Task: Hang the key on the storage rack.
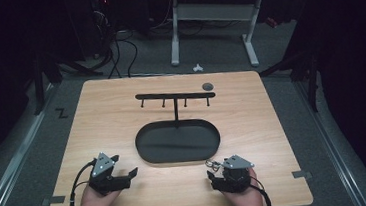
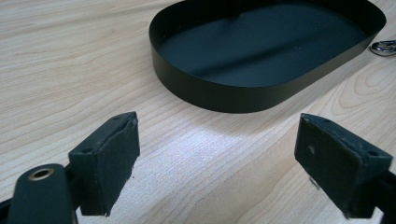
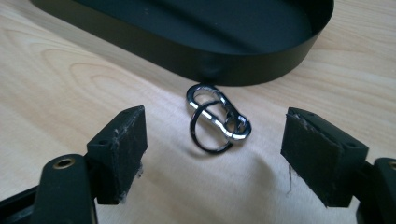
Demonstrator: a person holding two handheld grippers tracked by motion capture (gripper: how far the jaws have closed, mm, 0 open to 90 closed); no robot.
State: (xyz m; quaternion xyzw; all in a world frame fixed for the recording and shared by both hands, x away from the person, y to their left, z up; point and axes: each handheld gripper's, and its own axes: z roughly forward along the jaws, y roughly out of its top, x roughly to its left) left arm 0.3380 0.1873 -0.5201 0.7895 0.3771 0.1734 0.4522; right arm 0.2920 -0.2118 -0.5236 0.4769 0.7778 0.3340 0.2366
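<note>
From above, a person is working at a wooden table [image 1: 122, 118], one gripper in each hand. A black oval tray [image 1: 179, 156] is sitting in the middle of the table, and a thin black rack with hooks [image 1: 175, 96] is standing from its far part. A small dark disc [image 1: 207, 86] is lying near the rack's right end. The left gripper [image 1: 127, 175] is resting near the table's near left corner, pointing right toward the tray. The right gripper [image 1: 216, 173] is hovering at the near right, with a shiny key ring [image 1: 211, 164] lying just beyond it, close to the tray's near right rim.

In the left gripper view, the left gripper [image 2: 217, 165] is standing with its jaws wide apart over bare wood, the tray [image 2: 224, 93] lying beyond them.

In the right gripper view, the right gripper [image 3: 212, 158] is holding its jaws apart, with the key ring [image 3: 217, 119], a silver clip looped through a round ring, lying on the wood just ahead of the gap between the pads, touching neither. The tray wall [image 3: 187, 51] is running close behind it.
</note>
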